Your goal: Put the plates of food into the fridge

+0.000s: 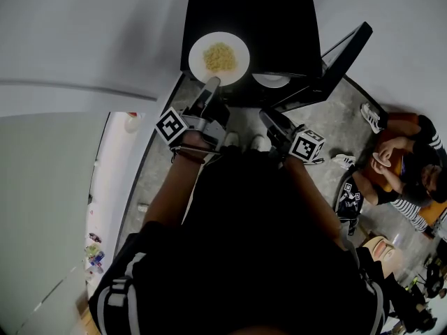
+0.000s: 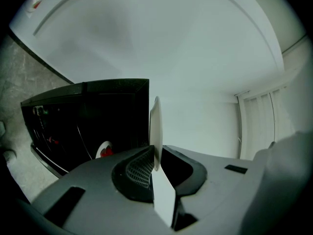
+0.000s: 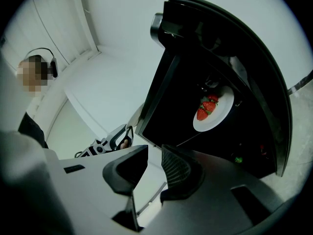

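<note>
Clamped by its near rim in the left hand-held gripper (image 1: 211,84): a white plate of noodles (image 1: 218,58), jutting straight ahead of the jaw tips toward the black fridge (image 1: 279,33). Held level, food side up, edge-on along the jaws. Right hand-held gripper (image 3: 154,163) parted and empty, facing a plate of strawberries (image 3: 215,109) inside the open fridge.

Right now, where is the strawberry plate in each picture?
Head view: strawberry plate at top middle, only its white edge showing.
Left gripper view: lower left, inside the dark fridge.
Right gripper view: right of middle, strawberries showing.
Shared landmark: the black fridge.
</note>
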Motion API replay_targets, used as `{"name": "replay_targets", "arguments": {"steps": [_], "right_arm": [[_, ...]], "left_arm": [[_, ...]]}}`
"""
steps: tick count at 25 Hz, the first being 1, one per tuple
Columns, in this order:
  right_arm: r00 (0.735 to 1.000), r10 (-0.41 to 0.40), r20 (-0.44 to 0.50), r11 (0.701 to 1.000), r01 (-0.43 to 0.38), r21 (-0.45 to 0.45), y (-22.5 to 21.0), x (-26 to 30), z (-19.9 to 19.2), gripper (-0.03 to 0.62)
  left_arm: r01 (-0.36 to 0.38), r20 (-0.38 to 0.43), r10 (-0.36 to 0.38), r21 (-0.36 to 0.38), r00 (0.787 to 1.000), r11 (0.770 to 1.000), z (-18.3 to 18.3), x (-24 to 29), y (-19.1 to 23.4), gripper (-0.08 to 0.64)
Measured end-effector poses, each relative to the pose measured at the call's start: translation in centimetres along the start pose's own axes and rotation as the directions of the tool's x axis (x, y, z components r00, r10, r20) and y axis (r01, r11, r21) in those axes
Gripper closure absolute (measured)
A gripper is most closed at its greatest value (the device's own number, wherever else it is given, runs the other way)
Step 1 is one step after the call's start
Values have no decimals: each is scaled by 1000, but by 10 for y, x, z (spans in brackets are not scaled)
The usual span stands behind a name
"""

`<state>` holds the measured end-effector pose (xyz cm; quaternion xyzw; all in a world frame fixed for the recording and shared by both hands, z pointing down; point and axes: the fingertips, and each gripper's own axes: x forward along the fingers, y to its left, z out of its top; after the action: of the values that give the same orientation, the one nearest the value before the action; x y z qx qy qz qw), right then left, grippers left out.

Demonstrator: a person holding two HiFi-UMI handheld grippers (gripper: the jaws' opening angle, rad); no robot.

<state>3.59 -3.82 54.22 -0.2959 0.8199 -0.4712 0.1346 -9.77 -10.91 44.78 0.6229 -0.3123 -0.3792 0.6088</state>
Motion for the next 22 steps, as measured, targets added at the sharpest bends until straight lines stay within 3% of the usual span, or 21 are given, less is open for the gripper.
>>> {"name": "replay_targets", "arguments": {"steps": [22], "right_arm": [[998, 37, -54, 999, -37, 2, 0, 8, -13, 492]], "left_arm": [[43, 33, -42, -32, 999, 999, -8, -25, -4, 508]]}}
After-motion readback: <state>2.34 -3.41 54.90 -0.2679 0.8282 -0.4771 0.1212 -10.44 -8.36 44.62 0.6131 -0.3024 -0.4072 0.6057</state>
